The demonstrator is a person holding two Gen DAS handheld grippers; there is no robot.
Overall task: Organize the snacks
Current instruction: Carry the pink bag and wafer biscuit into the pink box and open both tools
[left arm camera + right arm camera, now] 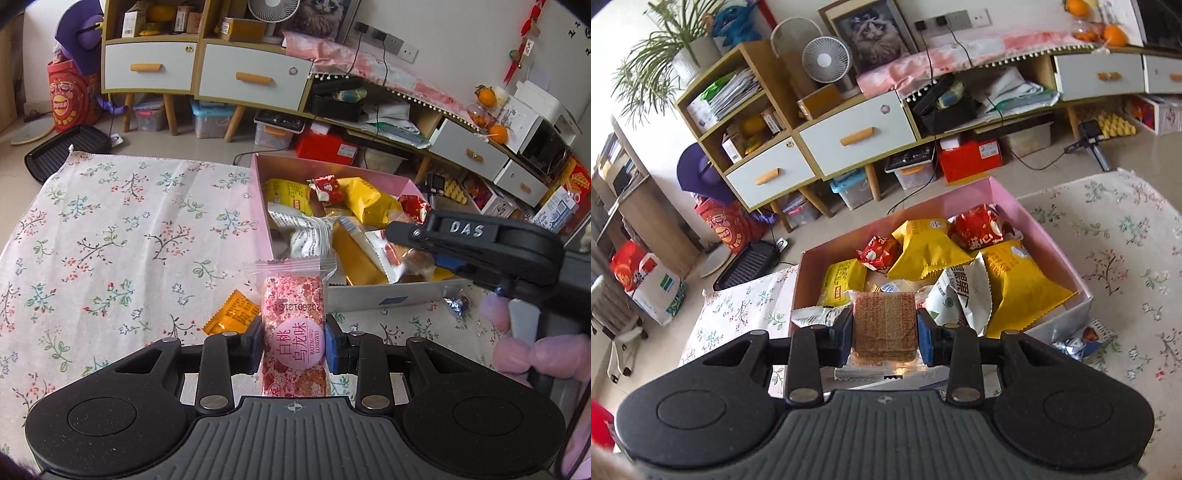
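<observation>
Tablecloth [110,221] with a flower print is lying bare across the left side of the table, and only a small orange packet [231,314] is waiting on it, just beside the left gripper [293,341]. That gripper's tongs are standing narrow and clamping a pink peach-oolong snack bar [293,325] by its long sides, holding it upright above the cloth and short of the pink box [258,206]. Further right, the box is sitting heaped with yellow bags [369,199], red candies and a white wrapper, so most of the sorting looks done; I would judge that the two held packets, the orange one and a blue-silver packet [458,301] resting on the cloth against the box's near wall are what is left. At the right edge, the right gripper [413,243] is reaching over the box's near corner, carried by a hand in a fuzzy pink sleeve. Its own camera is showing what the left view hides: its tongs [884,328] are pinching a clear-wrapped brown wafer block [884,321] over the box's near end, with the yellow bags just beyond. Only the left view is showing the orange packet and the sleeve; only the right view is showing the cloth continuing past the box's far side.
</observation>
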